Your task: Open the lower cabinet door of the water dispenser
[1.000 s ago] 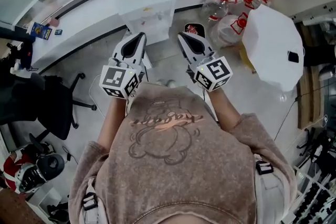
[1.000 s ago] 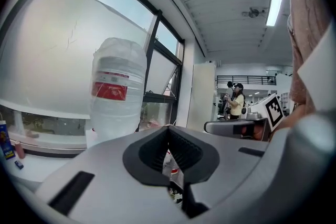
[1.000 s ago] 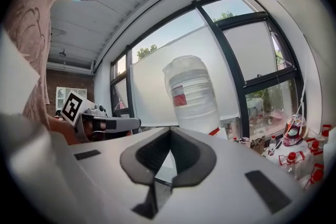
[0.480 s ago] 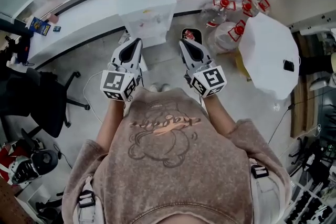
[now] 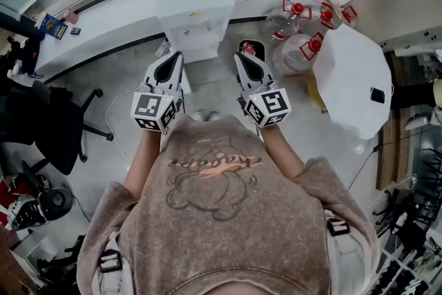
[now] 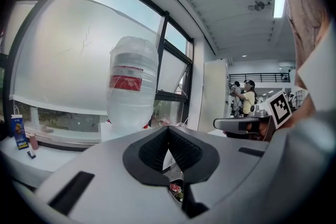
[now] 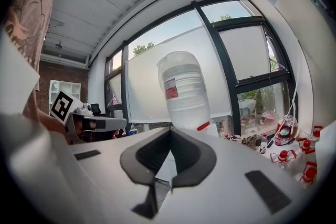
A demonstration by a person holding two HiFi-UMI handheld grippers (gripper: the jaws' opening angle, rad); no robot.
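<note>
Head view, water dispenser (image 5: 197, 24) ahead of L gripper (image 5: 177, 57), R gripper (image 5: 239, 59), apart

Brown bear-print sweatshirt (image 5: 214, 217); left gripper (image 5: 180, 54) and right gripper (image 5: 238, 54) white, black-padded.

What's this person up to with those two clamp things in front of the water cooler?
A person stands facing a white water dispenser with a big water bottle on top, holding a two-jaw gripper in each hand. The left gripper and the right gripper are both shut and empty. Neither touches the dispenser, so opening it has not begun.
</note>
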